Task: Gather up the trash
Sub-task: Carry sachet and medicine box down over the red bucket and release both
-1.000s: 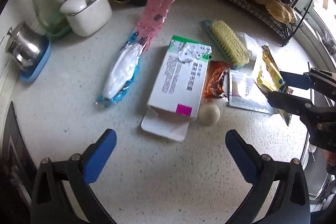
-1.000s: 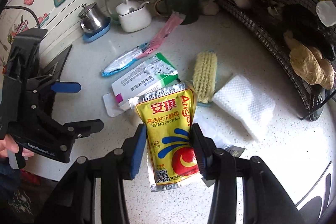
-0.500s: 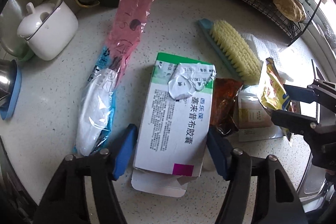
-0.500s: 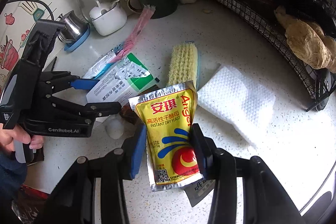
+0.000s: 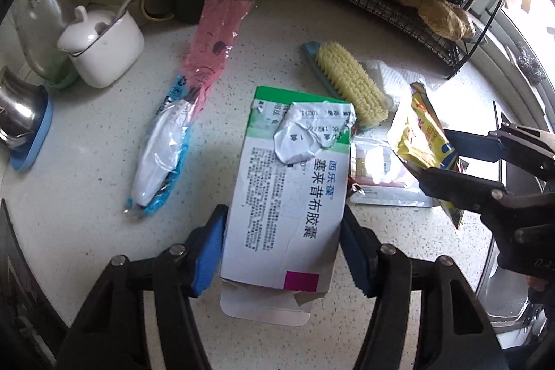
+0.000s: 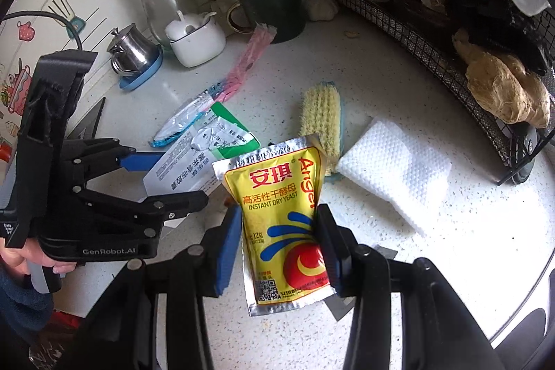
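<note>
Cardboard, white with a green band at its far end, fills the middle of the left wrist view: the medicine box (image 5: 288, 193) lies flat on the speckled counter (image 5: 86, 169), its torn flap (image 5: 265, 307) sticking out at 6 o'clock. The left gripper (image 5: 282, 248) has just been closing, and its blue pads (image 5: 208, 252) now press both long sides of the box, so the pickup of this piece of trash looks made. At 10 o'clock from the box lies a pink and blue wrapper (image 5: 189, 99), still to be collected; at 1 o'clock a yellow scrub brush (image 5: 350, 85) rests beside a white cloth (image 5: 388, 77), neither of which reads as rubbish. Just right of the box, at 3 o'clock, a flat sachet (image 5: 378, 175) lies on the counter.

Further right, the right gripper (image 6: 279, 241) is clamped on a yellow yeast packet (image 6: 282, 224), held clear of the counter with the foil edge upward.

Both claws look loaded, so the step in hand is the grasp of the box. The next move probably calls for lifting it straight up without crushing the thin card or snagging the flap, then carrying both pieces to a bin; none is in view.

Writing: the packet reads "Angel", "INSTANT DRY YEAST" and "12g", with Chinese characters above. The box carries blue Chinese lettering along its length and a small magenta square near its flap. The left gripper's body is marked "GenRobot.AI"
</note>
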The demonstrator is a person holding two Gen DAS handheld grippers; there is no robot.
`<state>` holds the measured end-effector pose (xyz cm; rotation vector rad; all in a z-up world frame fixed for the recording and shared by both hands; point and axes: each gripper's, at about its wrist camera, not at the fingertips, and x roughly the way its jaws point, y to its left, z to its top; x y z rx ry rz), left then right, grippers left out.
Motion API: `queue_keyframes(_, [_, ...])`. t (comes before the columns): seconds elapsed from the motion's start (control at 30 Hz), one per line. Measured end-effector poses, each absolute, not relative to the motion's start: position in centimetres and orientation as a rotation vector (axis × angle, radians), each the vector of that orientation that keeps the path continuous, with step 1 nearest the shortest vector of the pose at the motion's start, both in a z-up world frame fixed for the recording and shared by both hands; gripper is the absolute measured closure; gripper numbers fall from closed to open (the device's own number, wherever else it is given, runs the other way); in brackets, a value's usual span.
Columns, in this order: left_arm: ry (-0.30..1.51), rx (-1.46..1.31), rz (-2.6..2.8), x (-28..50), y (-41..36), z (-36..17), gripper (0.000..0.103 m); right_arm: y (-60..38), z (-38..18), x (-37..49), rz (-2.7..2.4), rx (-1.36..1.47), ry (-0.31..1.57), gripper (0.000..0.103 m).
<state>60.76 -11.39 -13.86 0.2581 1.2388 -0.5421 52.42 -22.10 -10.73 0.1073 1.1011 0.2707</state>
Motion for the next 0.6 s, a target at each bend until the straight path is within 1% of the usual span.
queue_keyframes(0.17, [1.207, 0.214, -0.495, 57.9, -8.9, -11.3, 0.043, -19.9, -8.7, 50.4, 0.314, 0.081, 1.075, 0.063])
queue_keyframes(0.33, [1.184, 0.178, -0.427, 53.3, -4.5, -10.0, 0.043, -16.4, -7.3, 47.3, 0.374, 0.048, 1.05, 0.063])
queue_keyframes(0.6, [1.154, 0.115, -0.345, 41.2, 3.6, -8.2, 0.043, -10.1, -6.2, 39.7, 0.451, 0.008, 1.018, 0.062])
